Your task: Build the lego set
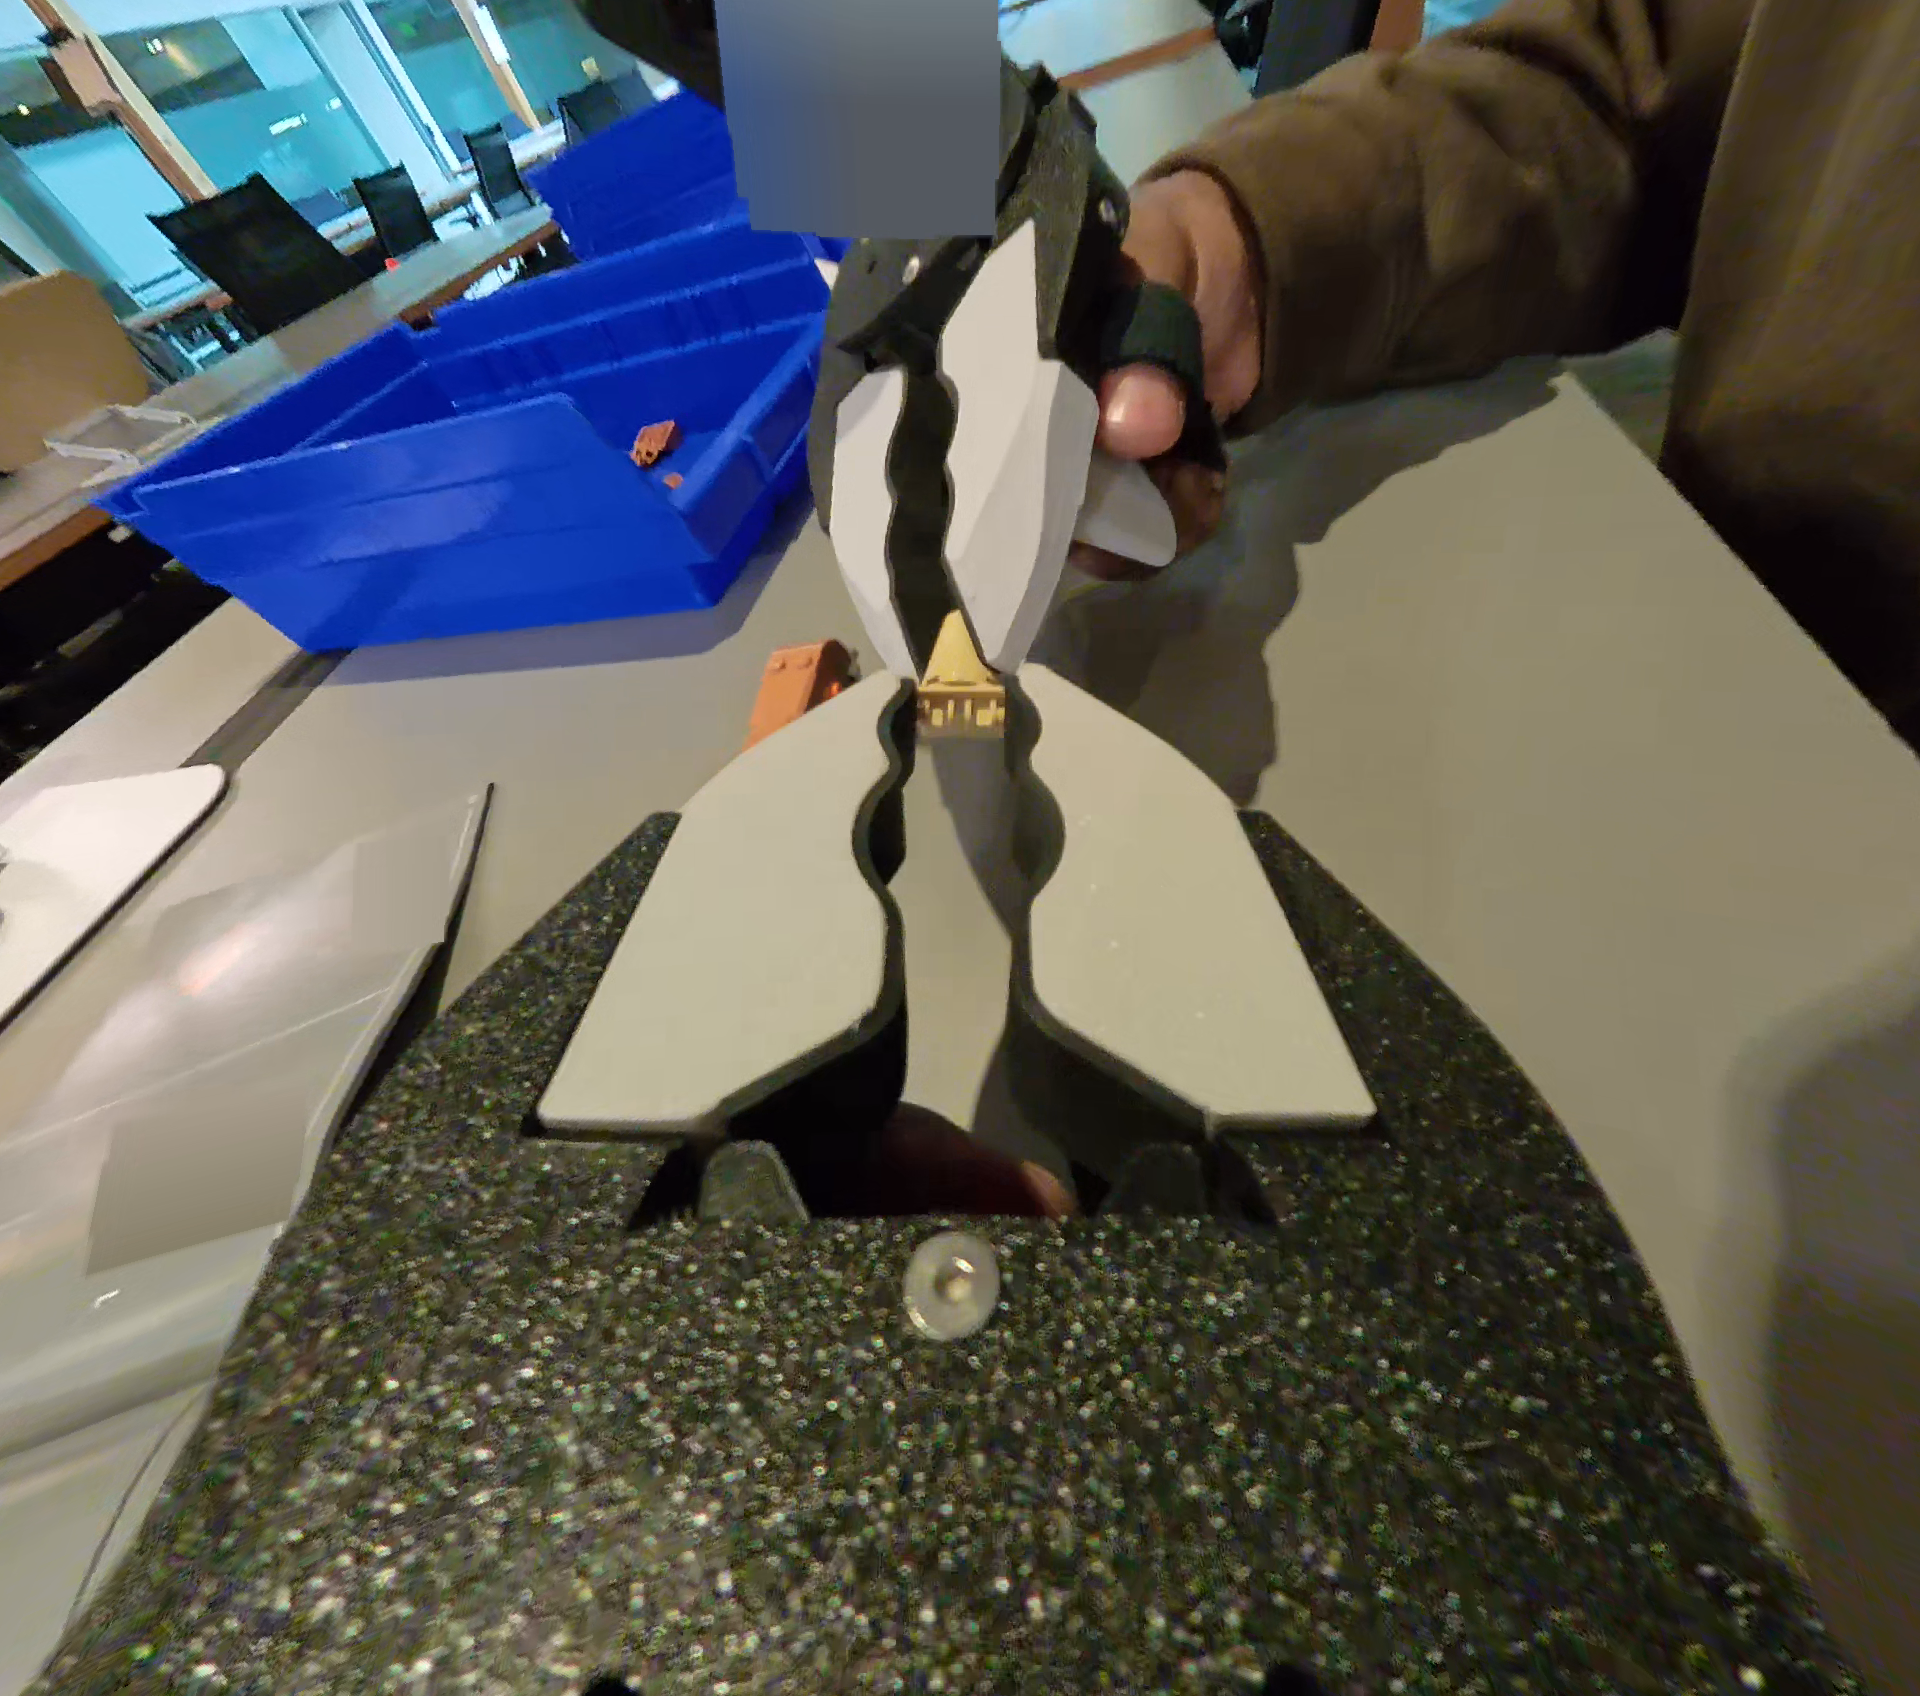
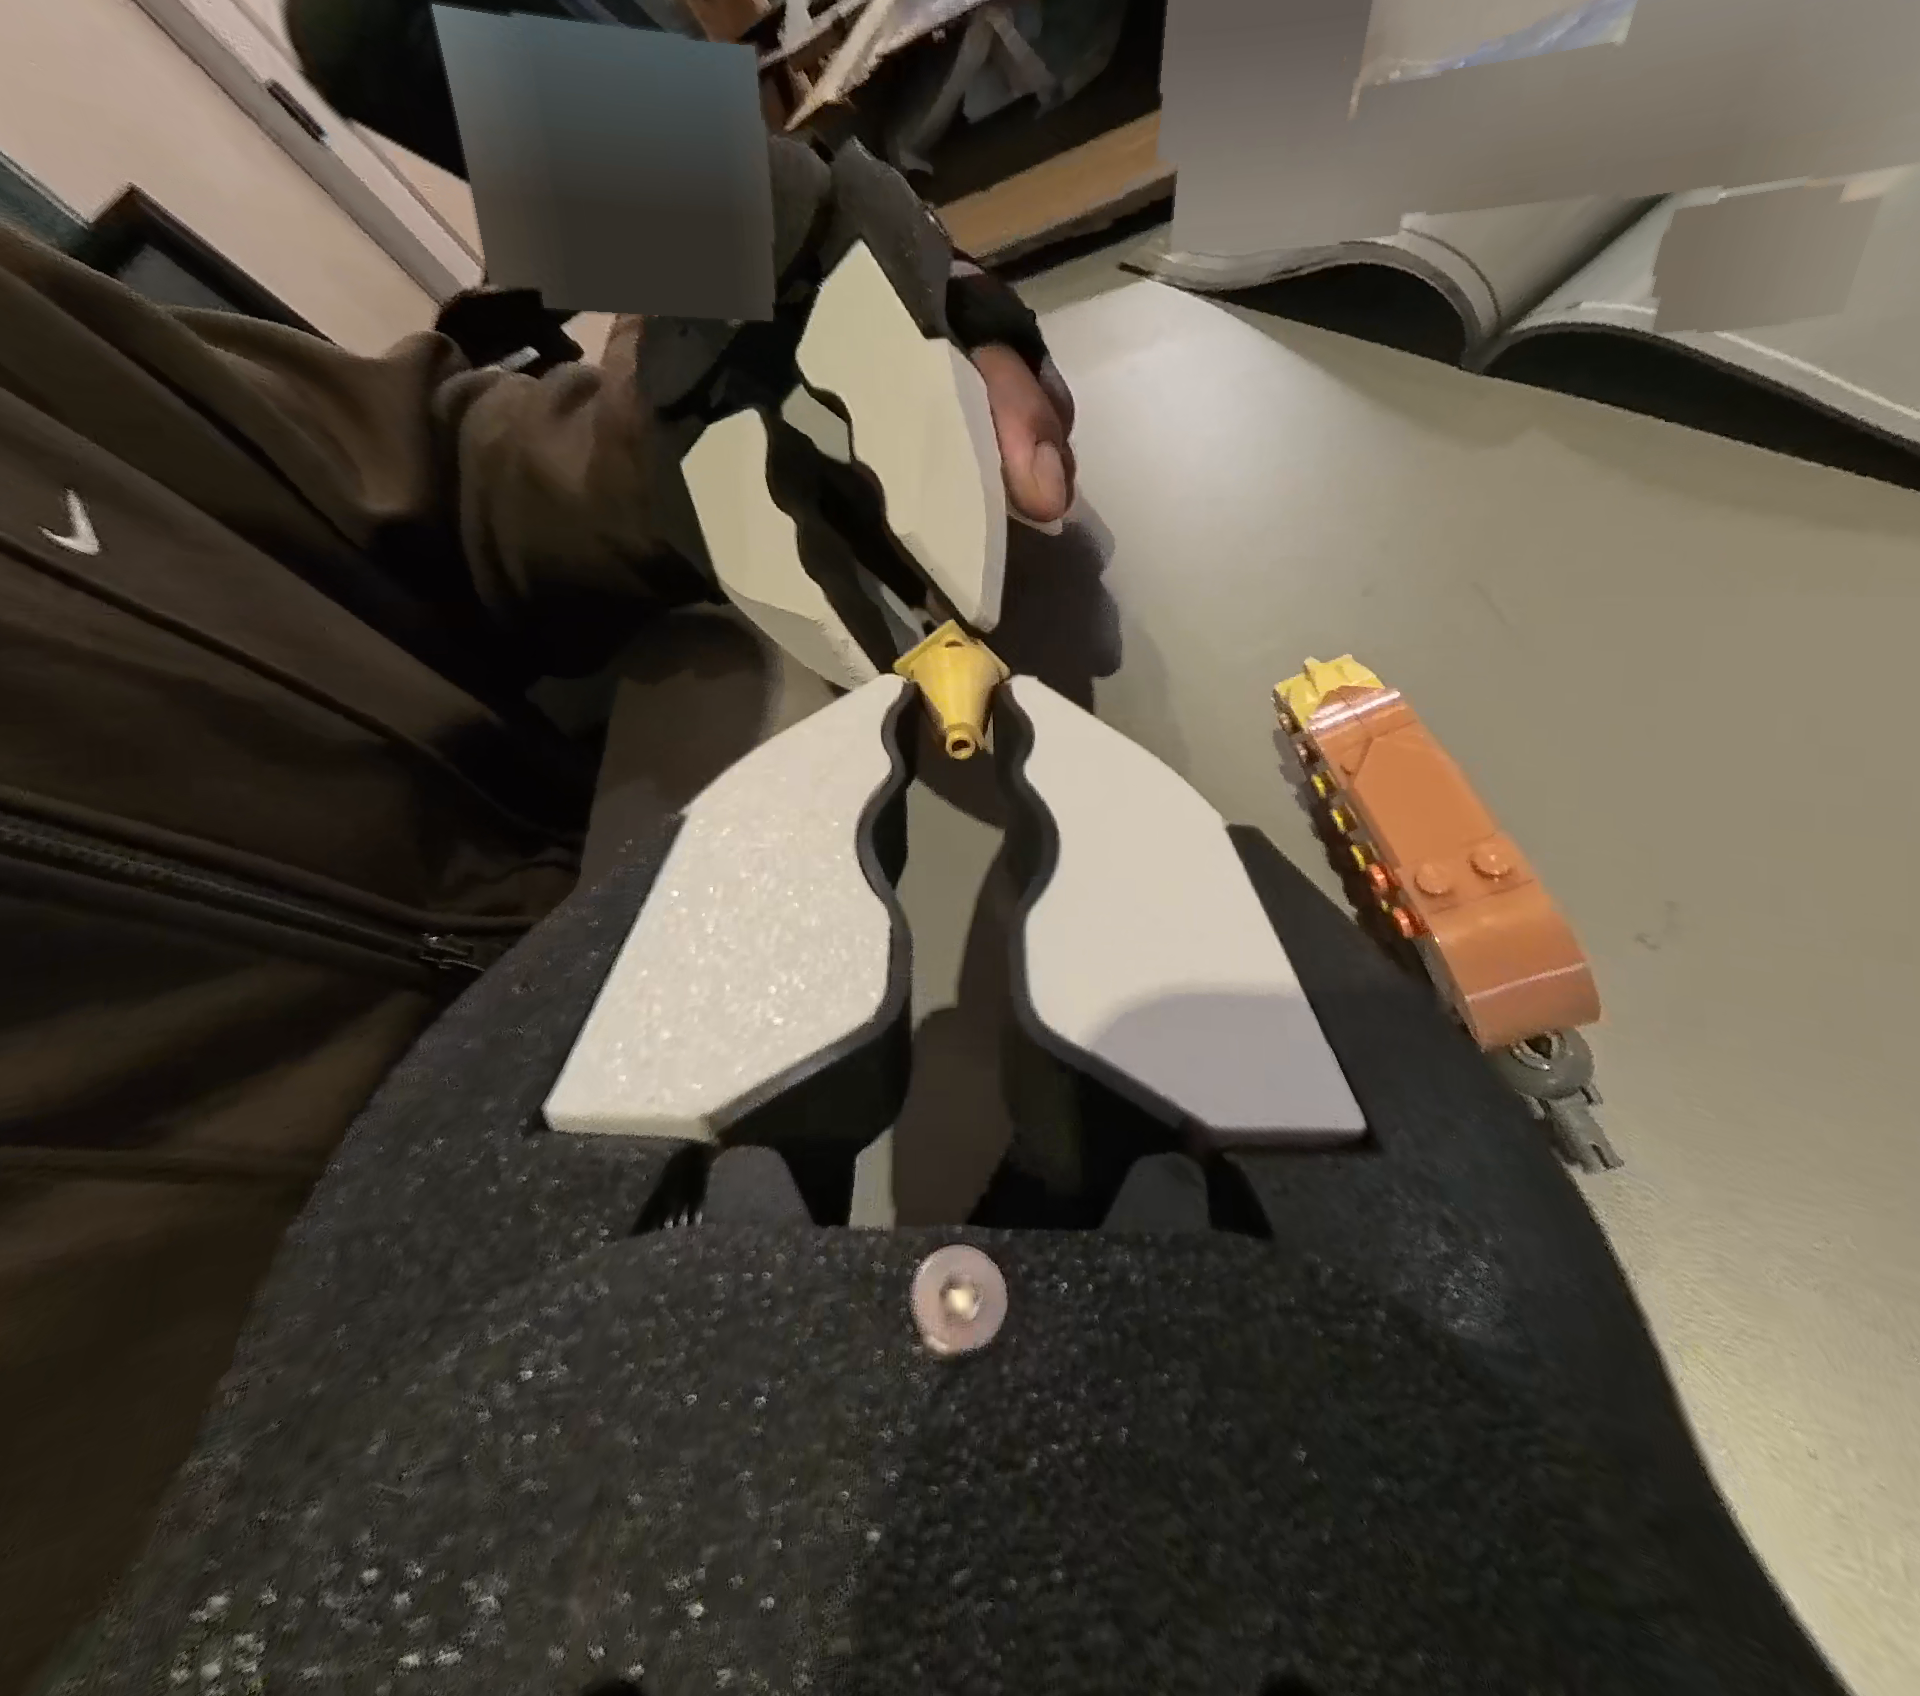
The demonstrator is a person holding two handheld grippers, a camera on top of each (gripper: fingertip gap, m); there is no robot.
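A small tan-gold cone piece with a square base (image 1: 958,690) is held above the grey table between both grippers, which meet tip to tip. My left gripper (image 1: 961,709) is shut on its square base. My right gripper (image 2: 951,716) is shut on the cone (image 2: 951,690), whose narrow end points back between its fingers. In the left wrist view the right gripper (image 1: 956,659) comes down from above. In the right wrist view the left gripper (image 2: 935,623) comes down from above. A brown brick assembly (image 2: 1439,877) with gold studs along its side and a grey pin lies on the table.
The brown assembly (image 1: 798,690) shows partly behind my left fingers. Blue bins (image 1: 468,493) stand at the back left, with brown pieces (image 1: 655,443) in one. An open booklet (image 2: 1558,316) lies at the far right. A person's brown sleeve (image 1: 1507,212) reaches in. My two grippers' fingertips are within a few centimetres of each other.
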